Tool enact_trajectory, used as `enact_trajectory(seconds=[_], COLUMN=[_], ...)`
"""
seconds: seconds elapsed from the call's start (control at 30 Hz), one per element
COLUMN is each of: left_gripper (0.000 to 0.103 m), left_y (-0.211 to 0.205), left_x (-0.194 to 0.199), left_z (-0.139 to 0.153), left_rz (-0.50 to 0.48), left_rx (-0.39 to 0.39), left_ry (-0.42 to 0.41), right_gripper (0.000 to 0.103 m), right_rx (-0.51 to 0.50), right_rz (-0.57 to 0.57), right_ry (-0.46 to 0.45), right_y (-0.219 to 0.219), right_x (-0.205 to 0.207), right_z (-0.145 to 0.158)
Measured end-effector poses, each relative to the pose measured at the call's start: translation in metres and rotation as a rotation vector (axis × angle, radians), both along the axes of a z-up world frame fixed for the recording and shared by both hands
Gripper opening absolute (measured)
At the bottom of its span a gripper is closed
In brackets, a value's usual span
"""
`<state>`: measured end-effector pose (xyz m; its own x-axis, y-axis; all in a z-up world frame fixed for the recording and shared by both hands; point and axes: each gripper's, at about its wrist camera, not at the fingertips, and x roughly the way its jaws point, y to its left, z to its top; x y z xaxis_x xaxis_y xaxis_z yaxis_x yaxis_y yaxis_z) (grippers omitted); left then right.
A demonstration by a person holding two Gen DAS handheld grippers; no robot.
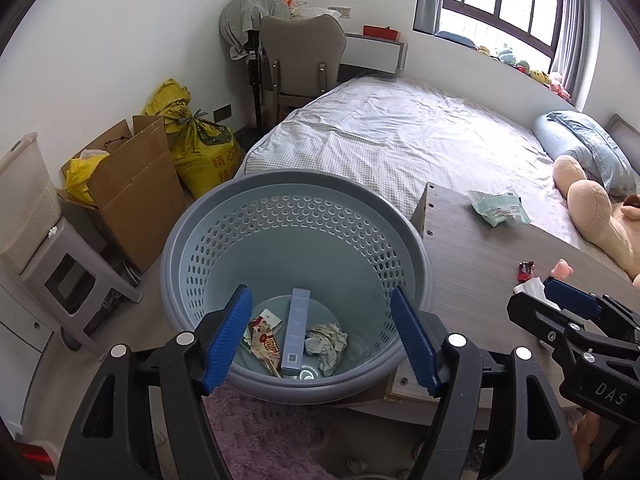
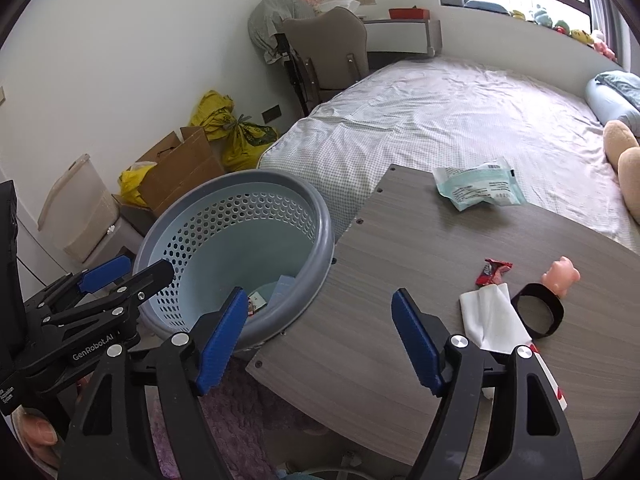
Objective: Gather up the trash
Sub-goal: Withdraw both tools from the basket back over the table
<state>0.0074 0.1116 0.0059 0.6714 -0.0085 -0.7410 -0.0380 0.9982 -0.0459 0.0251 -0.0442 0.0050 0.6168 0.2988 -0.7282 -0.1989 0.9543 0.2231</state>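
Counter point(image 2: 420, 256) still has stuff on it: green pouch point(image 2: 478, 188), white tissue point(image 2: 494, 320), red wrapper point(image 2: 491, 271). Bin point(image 1: 224, 224) next to it already holds a box point(image 1: 295, 332), a crumpled wad point(image 1: 326, 340) and a wrapper, so I'd say roughly halfway. Left gripper point(image 1: 320, 336) over the bin and right gripper point(image 2: 318, 338) over the counter edge are both wide open, holding nothing.
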Motion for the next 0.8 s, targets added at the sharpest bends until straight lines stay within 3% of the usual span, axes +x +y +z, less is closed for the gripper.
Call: enact_trajectory(seconds=[0.8], left_gripper=[0.069], left_y=[-0.093], left_x=[-0.031], left_z=[-0.006], left_rz=[-0.203], left_rx=[0.025], left_ry=[0.02], right_gripper=[0.076], right_rx=[0.034], right_rz=[-0.225], right_ry=[-0.011], right_y=[-0.11], right_x=[-0.065], right_z=[-0.007])
